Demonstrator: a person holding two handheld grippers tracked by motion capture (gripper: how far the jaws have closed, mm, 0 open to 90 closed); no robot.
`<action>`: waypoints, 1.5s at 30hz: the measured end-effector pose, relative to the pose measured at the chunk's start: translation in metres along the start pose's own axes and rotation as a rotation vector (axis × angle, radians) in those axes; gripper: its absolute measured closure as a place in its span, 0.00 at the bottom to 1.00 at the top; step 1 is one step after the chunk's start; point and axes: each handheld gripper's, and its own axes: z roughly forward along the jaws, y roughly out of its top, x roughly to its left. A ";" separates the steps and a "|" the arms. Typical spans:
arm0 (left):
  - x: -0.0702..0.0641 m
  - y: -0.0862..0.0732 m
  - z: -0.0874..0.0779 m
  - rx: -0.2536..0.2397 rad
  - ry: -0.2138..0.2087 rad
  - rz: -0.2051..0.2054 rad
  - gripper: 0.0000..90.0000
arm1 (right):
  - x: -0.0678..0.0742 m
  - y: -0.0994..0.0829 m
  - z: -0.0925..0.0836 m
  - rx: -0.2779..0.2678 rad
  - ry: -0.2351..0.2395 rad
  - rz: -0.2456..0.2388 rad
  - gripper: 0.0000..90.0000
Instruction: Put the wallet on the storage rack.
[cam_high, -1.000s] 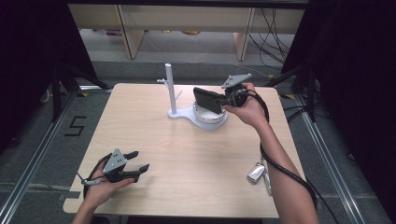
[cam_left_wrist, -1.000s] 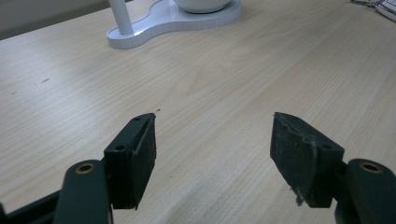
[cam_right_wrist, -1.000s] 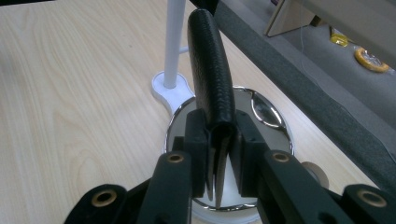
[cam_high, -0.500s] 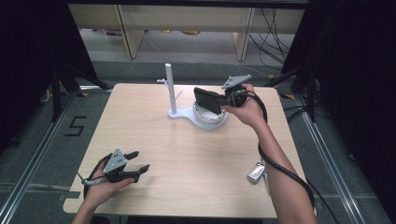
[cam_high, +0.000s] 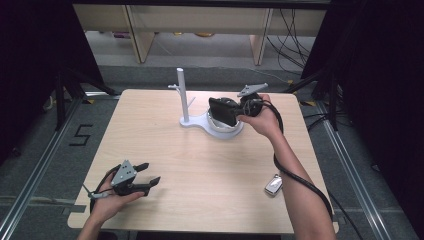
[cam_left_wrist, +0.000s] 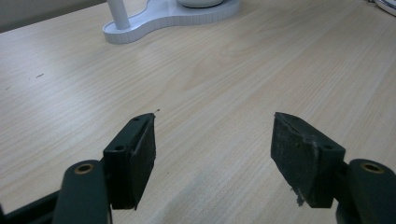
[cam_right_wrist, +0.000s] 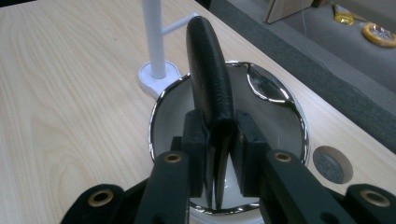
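Black wallet (cam_right_wrist: 209, 70) — above chrome dish (cam_right_wrist: 275, 100)

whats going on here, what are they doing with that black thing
A person works at a wooden table with two handheld grippers. The right gripper is shut on a black wallet, holding it over the shiny dish of a white stand. The left gripper rests open near the table's front edge. A small silver key fob lies at the right.
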 end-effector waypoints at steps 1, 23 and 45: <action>0.000 0.000 0.000 0.000 -0.001 0.000 0.34 | 0.000 -0.001 0.001 -0.009 -0.008 0.030 0.85; 0.000 0.000 0.002 0.007 -0.010 0.000 0.34 | -0.012 0.000 -0.014 0.053 -0.201 0.097 0.78; -0.003 0.001 0.002 0.011 -0.007 -0.008 0.34 | -0.014 -0.032 -0.069 0.260 -0.213 0.396 0.71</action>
